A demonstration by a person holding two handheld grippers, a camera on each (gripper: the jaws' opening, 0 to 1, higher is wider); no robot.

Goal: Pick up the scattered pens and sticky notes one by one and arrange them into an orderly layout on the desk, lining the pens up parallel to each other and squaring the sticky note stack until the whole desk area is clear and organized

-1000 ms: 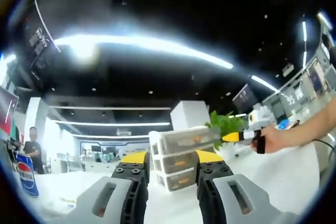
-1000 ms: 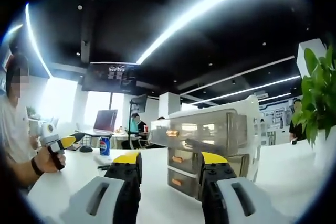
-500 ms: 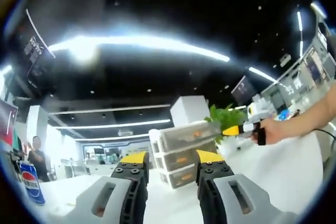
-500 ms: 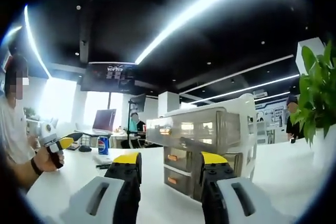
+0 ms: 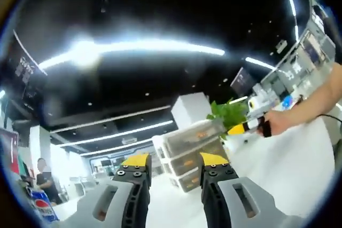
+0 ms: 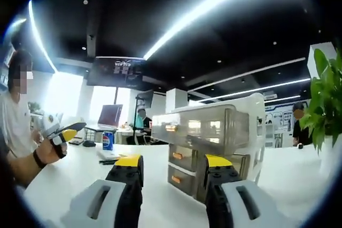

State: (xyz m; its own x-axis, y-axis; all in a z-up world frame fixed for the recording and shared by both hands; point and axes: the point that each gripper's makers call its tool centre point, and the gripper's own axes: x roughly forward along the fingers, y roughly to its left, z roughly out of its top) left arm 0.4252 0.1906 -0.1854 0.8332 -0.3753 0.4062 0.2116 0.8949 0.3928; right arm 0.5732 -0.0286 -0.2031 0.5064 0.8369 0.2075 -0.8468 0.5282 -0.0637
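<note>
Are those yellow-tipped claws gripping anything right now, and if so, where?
Nothing is held. The left gripper and right gripper both stand open and empty, raised before the drawer unit.

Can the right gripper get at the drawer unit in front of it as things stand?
Probably yes. The right gripper has its jaws apart with nothing between them, and the drawer unit stands straight ahead on the white desk, with nothing seen in between.

Left gripper (image 6: 67, 133) now raised, apparently tilted upward, in the right gripper view. Left gripper view rolled; drawer unit (image 5: 192, 152) and right gripper (image 5: 239, 128) slanted accordingly.
</note>
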